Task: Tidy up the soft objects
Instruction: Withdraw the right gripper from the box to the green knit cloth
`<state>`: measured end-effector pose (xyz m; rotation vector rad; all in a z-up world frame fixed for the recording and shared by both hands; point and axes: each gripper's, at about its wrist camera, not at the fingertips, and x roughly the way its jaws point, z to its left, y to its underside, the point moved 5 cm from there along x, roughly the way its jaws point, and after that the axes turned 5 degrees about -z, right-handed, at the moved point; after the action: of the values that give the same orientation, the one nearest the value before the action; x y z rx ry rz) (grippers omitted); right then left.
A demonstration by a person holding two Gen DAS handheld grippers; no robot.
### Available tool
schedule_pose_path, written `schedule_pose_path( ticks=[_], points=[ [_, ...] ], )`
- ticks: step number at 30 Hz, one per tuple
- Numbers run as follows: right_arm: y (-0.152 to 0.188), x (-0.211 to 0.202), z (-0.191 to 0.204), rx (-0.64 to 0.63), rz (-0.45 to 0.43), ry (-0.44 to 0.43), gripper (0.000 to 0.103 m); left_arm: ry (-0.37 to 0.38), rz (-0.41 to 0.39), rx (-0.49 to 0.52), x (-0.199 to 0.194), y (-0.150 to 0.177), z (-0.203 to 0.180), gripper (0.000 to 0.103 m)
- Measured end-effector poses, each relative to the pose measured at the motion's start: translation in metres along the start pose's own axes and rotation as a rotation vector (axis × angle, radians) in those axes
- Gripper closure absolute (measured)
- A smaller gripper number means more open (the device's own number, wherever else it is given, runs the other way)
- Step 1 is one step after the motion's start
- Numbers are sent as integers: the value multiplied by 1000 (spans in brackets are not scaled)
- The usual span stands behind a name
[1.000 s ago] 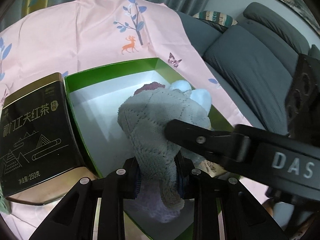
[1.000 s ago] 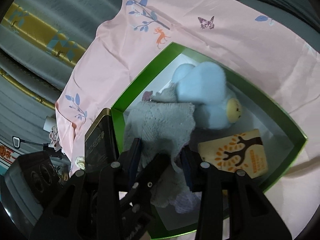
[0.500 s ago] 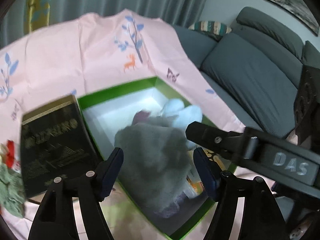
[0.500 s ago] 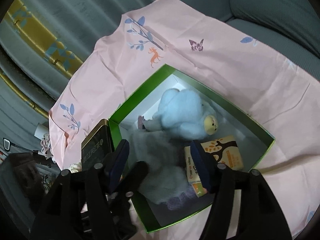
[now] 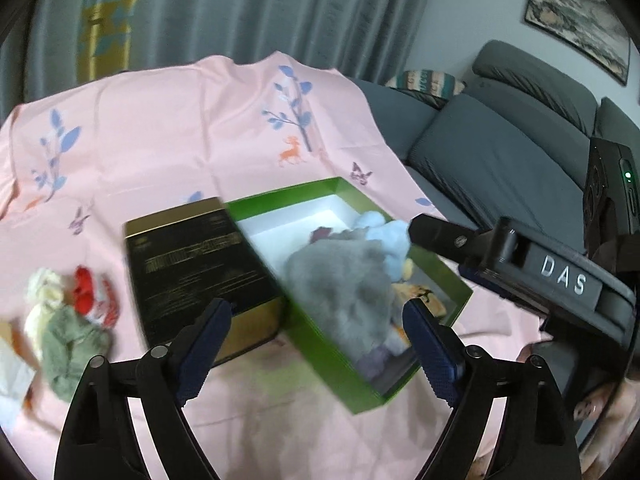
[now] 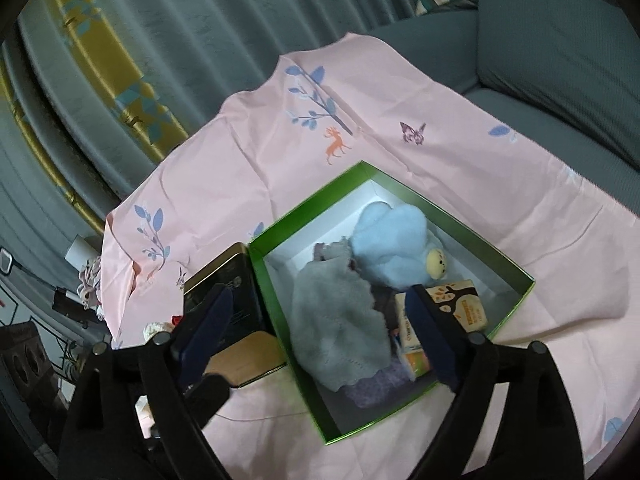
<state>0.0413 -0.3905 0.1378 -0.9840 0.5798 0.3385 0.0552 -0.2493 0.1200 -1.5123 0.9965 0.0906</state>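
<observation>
Pink-clothed surface [image 5: 168,152]: grey knit [image 6: 340,320] boxed in green box [image 6: 280,280], both grippers' jaws opening empty; soft pile [image 5: 68,320] remains outside

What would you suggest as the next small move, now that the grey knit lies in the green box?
Probably swing the left gripper toward the soft pile on the pink cloth. Both grippers' jaws are opening with nothing between them, the grey knit rests in the green box, and those pieces lie outside it.
</observation>
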Motion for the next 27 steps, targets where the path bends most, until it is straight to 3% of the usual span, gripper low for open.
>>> schedule_pose_path(
  ticks=[9,19,27],
  points=[
    [20,-19,54,-142,-51,-16,6,-58,-24,-87,-58,30,56,15],
    [62,-33,120,-330,-69,-70,4,-212,-37,-226,-114,79,135,15],
    [101,-10,152,-330,72,-205,4,-305,-39,-352,-144,127,192,15]
  ],
)
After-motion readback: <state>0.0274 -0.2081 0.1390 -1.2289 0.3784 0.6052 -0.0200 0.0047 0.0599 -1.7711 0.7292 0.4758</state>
